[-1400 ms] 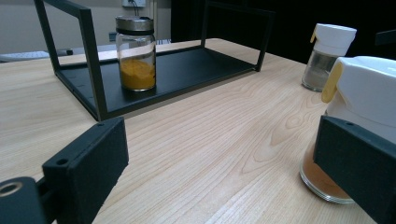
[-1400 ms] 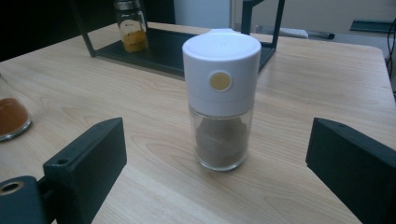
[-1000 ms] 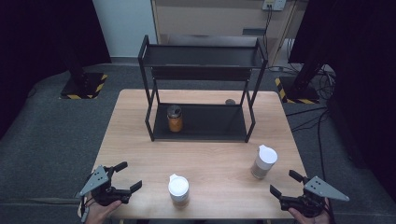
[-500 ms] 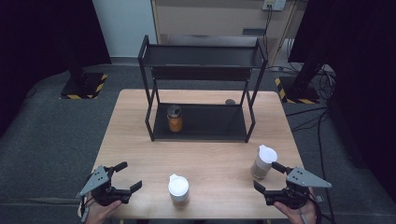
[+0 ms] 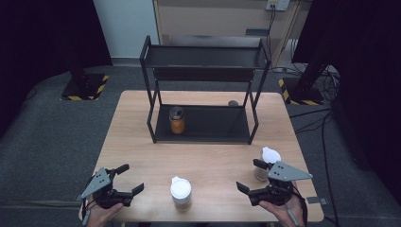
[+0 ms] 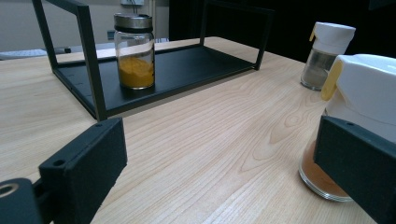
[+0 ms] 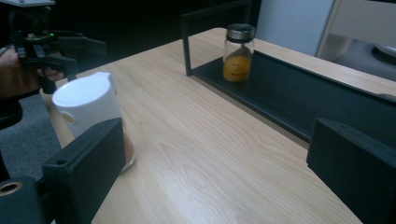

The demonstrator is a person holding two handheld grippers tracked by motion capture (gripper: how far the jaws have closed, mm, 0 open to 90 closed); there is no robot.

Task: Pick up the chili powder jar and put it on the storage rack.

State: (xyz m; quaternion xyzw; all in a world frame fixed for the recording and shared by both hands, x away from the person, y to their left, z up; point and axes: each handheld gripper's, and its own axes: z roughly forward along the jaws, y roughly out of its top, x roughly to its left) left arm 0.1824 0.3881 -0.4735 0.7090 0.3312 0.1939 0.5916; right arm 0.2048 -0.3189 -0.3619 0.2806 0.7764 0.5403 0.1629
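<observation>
At the near edge of the wooden table [image 5: 142, 137], the left gripper [image 5: 126, 178] sat low with its jaws spread wide, holding nothing and touching nothing. The white-capped jar [image 5: 181, 191] with brownish powder stood just beside it toward the table's middle; in the left gripper view that jar [image 6: 359, 107] loomed close behind the right-hand jaw, though contact could not be told. The right gripper [image 5: 249, 176] likewise had its jaws wide apart and empty, near a second white-capped shaker [image 5: 267, 161] at the table's right side. On the lower shelf of the black rack [image 5: 203, 124] stood a jar of yellow powder [image 5: 177, 120], well apart from both grippers.
</observation>
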